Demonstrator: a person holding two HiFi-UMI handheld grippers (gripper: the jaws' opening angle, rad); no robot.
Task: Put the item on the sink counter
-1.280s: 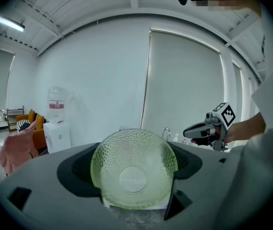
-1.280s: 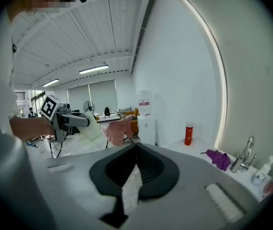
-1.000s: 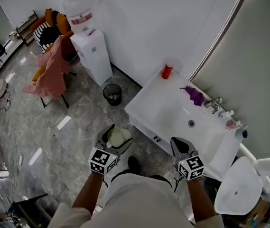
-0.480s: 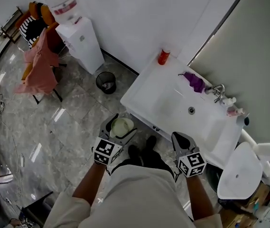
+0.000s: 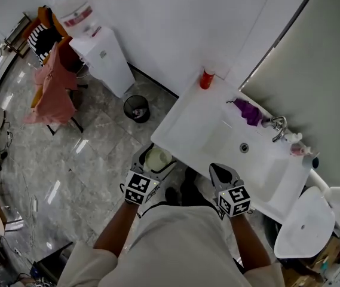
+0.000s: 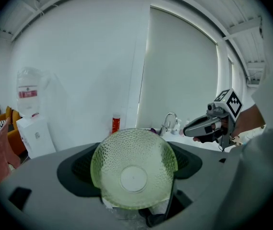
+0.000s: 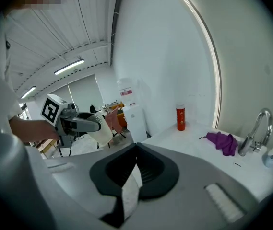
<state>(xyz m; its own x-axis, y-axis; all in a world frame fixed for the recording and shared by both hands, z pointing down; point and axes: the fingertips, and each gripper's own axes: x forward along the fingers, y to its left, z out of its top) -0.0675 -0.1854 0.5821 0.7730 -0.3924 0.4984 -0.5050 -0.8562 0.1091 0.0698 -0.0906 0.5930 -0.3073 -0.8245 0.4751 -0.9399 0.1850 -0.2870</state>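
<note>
Over at L gripper: clamped on a pale-green dimpled glass bowl, tipped on edge, base facing the gripper cam, lower rim pinched between the jaws. In head view, hangs over the grey marble floor, just off the front-left edge of the white sink tabletop. No contact w/ the tabletop; bowl not set down yet.

R gripper: jaws pressed together, nothing between them but a white strip on the pads. In head view, up at the tabletop's front edge, near the basin, well right of the bowl. Both grippers held out in front of the person's torso, marker cubes facing up.

On the tabletop, going along the back:
- red bottle upright at the far-left corner, by the wall
- purple cloth bunched just left of the chrome faucet
- small pale bottles just right of the faucet, too small to tell more

Basin sunk in the right part, drain mid-bowl. Left part of the tabletop flat, white.

Further left, along the wall: white water dispenser w/ jug on top, black bin on the floor between dispenser & tabletop, chair draped in pink cloth beyond.
</note>
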